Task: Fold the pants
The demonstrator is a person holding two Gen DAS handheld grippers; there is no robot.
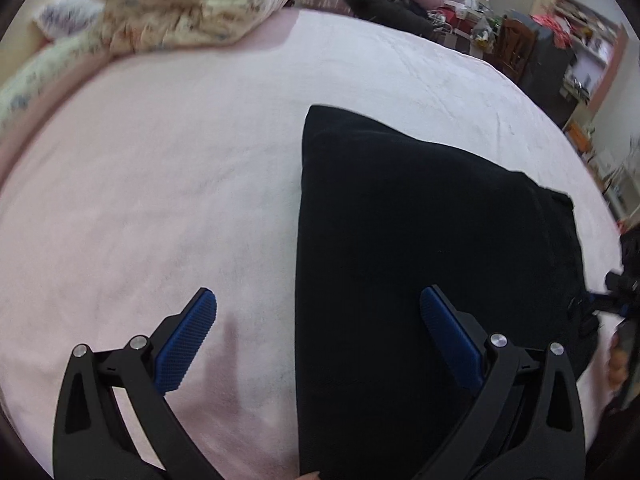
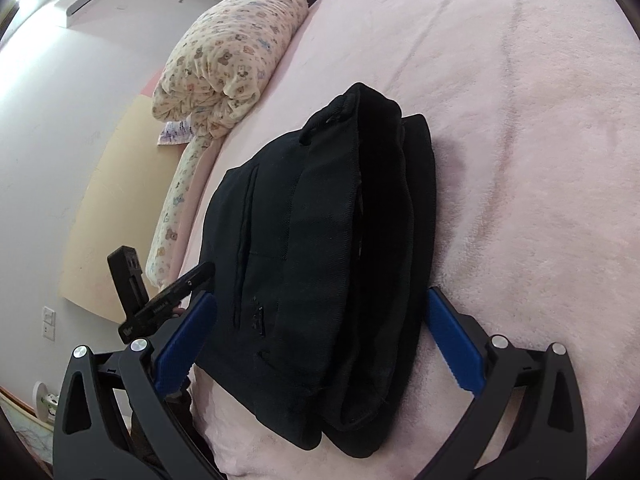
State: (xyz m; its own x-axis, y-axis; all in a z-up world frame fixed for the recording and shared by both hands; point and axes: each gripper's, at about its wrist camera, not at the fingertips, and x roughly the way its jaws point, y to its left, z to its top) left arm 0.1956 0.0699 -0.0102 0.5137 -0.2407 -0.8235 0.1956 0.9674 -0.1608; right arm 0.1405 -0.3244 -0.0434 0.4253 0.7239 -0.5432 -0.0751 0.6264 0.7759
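Observation:
The black pants (image 1: 420, 248) lie folded in a thick stack on the pink bed cover (image 1: 168, 184). In the right wrist view the pants (image 2: 320, 264) show their waistband and pocket side, with several layers stacked. My left gripper (image 1: 318, 304) is open above the pants' left edge, holding nothing. My right gripper (image 2: 320, 312) is open with its blue pads on either side of the stack's near end, not gripping it. The left gripper also shows in the right wrist view (image 2: 160, 304) at the bed's left edge.
A floral quilt (image 1: 180, 4) is bundled at the far side of the bed; it also shows in the right wrist view (image 2: 228, 64) along the wall side. Cluttered shelves and furniture (image 1: 560, 52) stand beyond the bed. Bare pink cover (image 2: 520, 120) stretches beside the pants.

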